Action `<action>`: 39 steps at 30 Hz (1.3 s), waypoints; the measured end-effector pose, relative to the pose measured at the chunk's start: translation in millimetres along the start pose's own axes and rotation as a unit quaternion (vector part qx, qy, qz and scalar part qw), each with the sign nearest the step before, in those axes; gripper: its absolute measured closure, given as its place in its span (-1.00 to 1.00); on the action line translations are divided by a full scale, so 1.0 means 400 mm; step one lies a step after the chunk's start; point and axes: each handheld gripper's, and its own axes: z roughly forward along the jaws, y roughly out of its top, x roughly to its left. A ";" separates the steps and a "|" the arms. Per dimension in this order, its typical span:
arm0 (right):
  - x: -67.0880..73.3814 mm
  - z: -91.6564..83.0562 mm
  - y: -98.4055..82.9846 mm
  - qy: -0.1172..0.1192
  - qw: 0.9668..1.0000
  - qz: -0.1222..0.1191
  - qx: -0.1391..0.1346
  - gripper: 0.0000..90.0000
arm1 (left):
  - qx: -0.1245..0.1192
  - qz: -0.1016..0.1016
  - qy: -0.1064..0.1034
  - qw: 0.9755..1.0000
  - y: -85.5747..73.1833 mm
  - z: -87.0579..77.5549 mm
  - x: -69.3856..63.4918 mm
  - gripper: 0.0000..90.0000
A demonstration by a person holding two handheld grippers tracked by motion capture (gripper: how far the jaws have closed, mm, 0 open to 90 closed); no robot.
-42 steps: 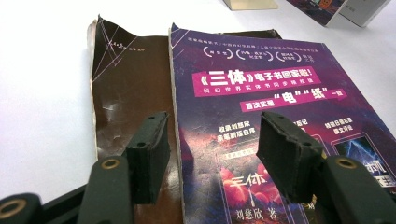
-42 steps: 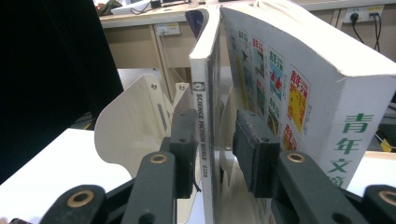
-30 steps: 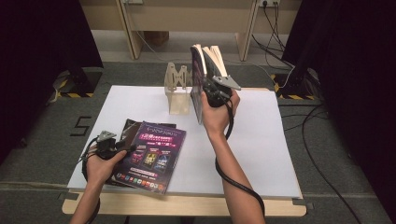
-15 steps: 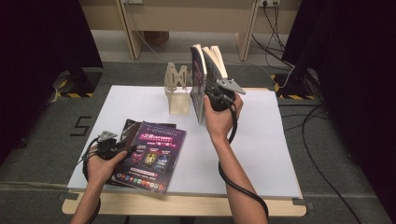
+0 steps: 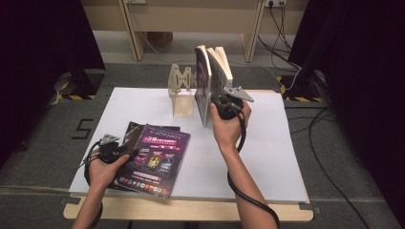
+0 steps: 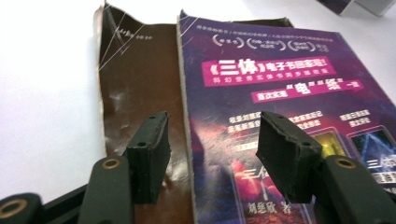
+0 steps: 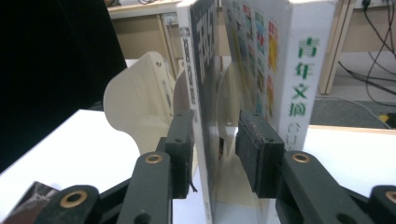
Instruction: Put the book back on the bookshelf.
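A cream book rack (image 5: pixel 181 93) stands at the back of the white table (image 5: pixel 272 143). A thin dark book (image 5: pixel 201 81) and a white-spined book (image 5: pixel 222 67) stand upright in it. My right gripper (image 5: pixel 217 102) is level at their near edges. In the right gripper view its jaws (image 7: pixel 215 140) straddle the thin book (image 7: pixel 201 70): the left pad lies against its cover and the right pad stands off with a gap, beside the white-spined book (image 7: pixel 299 70). My left gripper (image 5: pixel 131 151) is open low over a purple book (image 6: pixel 280 79) lying on a brown book (image 6: pixel 135 84).
The two flat books (image 5: pixel 155 160) lie at the table's front left. The rack's cream dividers (image 7: pixel 135 102) rise left of the thin book. Cables and desk legs lie on the floor behind the table.
The right hand has shifted very slightly at the upright books. The left hand and the flat books have stayed where they were.
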 end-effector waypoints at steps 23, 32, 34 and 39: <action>-0.025 0.017 -0.120 0.014 0.998 0.014 0.065 0.46 | 0.020 0.003 -0.005 1.000 -0.013 0.020 -0.002 -0.05; -0.015 0.035 -0.157 0.023 0.996 0.018 0.089 0.43 | 0.026 0.008 -0.006 1.000 -0.017 0.027 -0.006 -0.04; -0.011 0.041 -0.165 0.023 0.995 0.017 0.094 0.43 | 0.027 0.008 -0.006 1.000 -0.018 0.029 -0.007 -0.04; -0.001 0.058 -0.181 0.029 0.994 0.019 0.107 0.41 | 0.030 0.009 -0.006 0.999 -0.020 0.033 -0.007 -0.04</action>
